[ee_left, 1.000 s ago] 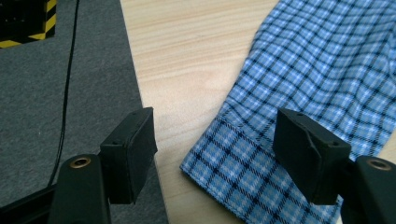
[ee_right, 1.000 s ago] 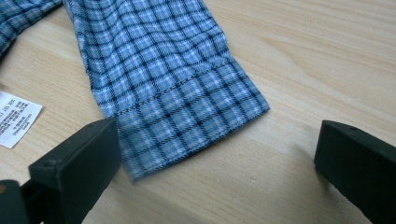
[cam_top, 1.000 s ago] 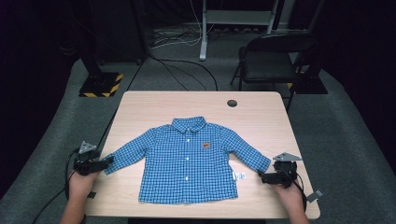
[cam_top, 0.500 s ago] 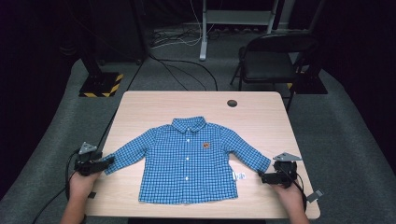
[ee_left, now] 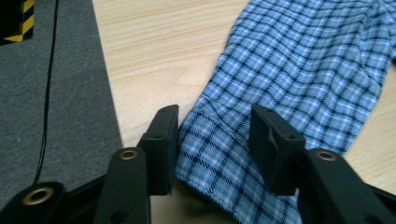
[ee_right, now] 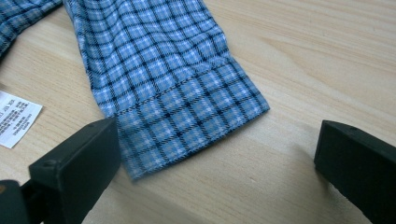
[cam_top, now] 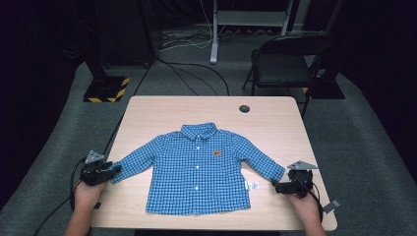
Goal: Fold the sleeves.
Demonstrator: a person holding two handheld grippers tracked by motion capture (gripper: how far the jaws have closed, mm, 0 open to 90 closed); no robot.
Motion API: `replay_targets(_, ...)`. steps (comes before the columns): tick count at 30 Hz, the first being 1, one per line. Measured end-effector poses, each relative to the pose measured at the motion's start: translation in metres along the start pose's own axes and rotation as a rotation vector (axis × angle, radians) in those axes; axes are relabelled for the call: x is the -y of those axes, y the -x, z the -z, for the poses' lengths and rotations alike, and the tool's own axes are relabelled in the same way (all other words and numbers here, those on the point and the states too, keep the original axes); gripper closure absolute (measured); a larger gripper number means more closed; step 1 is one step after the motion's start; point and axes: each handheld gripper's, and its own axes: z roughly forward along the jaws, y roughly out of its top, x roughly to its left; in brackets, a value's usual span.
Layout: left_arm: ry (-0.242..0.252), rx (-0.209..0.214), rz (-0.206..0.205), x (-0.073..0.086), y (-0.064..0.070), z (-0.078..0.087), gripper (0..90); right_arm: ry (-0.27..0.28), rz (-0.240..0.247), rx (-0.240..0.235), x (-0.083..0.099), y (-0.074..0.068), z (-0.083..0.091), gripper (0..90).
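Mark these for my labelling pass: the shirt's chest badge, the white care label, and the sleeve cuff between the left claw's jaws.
Chest badge (cam_top: pixel 216 153), high view, its centre.
Care label (ee_right: pixel 16 119), right gripper view, middle of the printed tag.
Sleeve cuff (ee_left: pixel 212 149), left gripper view, cuff band.

This place looks like a lab or a recording studio, not a home. A plain wooden surface (cam_top: pixel 275 118) stands alone on grey carpet (cam_top: pixel 354 128), and the background is dark. Black cables (cam_top: pixel 196 73) run over the floor. There is a stand base with yellow and black warning stripes (cam_top: pixel 105 90), a metal frame (cam_top: pixel 231 24) and one black chair (cam_top: pixel 287 64).
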Motion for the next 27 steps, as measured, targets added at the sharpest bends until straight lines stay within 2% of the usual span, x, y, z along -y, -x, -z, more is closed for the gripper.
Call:
replay_targets(6, 0.001, -0.018, -0.046, -0.002, 0.007, 0.001, 61.9, 0.0, 0.0, 0.0, 0.0, 0.0, 0.0, 0.0)
replay_targets(15, 0.038, -0.011, -0.077, -0.005, 0.014, 0.007, 75.9, 0.0, 0.0, 0.0, 0.0, 0.0, 0.0, 0.0)
replay_targets(19, 0.042, -0.011, -0.096, -0.006, 0.018, 0.008, 78.5, 0.0, 0.0, 0.0, 0.0, 0.0, 0.0, 0.0)
replay_targets(22, 0.049, -0.007, -0.101, -0.008, 0.02, 0.01, 79.2, 0.0, 0.0, 0.0, 0.0, 0.0, 0.0, 0.0)
replay_targets(27, 0.09, 0.016, -0.073, -0.011, 0.021, 0.015, 78.6, 0.0, 0.0, 0.0, 0.0, 0.0, 0.0, 0.0)
